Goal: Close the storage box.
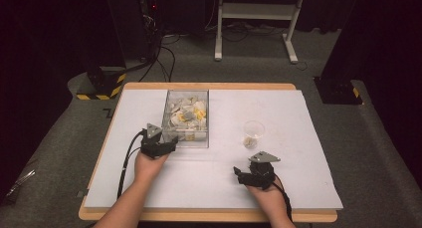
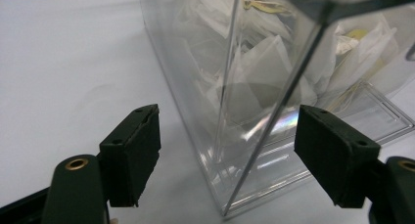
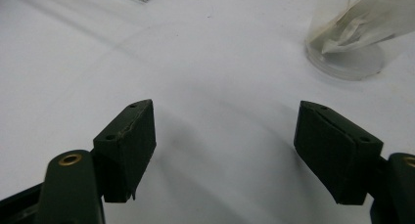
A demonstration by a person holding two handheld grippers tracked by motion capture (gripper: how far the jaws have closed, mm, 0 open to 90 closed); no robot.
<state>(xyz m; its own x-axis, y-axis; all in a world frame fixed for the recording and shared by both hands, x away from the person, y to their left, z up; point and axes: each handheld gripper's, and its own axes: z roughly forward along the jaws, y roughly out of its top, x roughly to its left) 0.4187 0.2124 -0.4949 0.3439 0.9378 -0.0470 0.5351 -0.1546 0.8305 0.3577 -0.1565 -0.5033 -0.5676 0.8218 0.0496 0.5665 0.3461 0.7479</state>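
Observation:
A clear plastic box (image 1: 189,142) holding several white and yellow packets (image 1: 187,113) stands left of centre on the white mat. My left gripper (image 1: 168,146) is at the box's near left corner. In the left gripper view my left gripper (image 2: 227,155) is open, and the corner of the box (image 2: 254,150) stands between its jaws with a gap on both sides. Packets (image 2: 264,62) show through the wall. My right gripper (image 1: 240,174) rests low over bare mat, open and empty (image 3: 227,155). A small clear cup (image 1: 253,133) with one packet in it stands beyond it (image 3: 345,53).
The white mat (image 1: 298,183) covers a wooden table whose edge shows at the front. On the floor behind are a white frame stand (image 1: 256,11), a black and yellow striped base (image 1: 102,86) at the left and a black base (image 1: 338,91) at the right.

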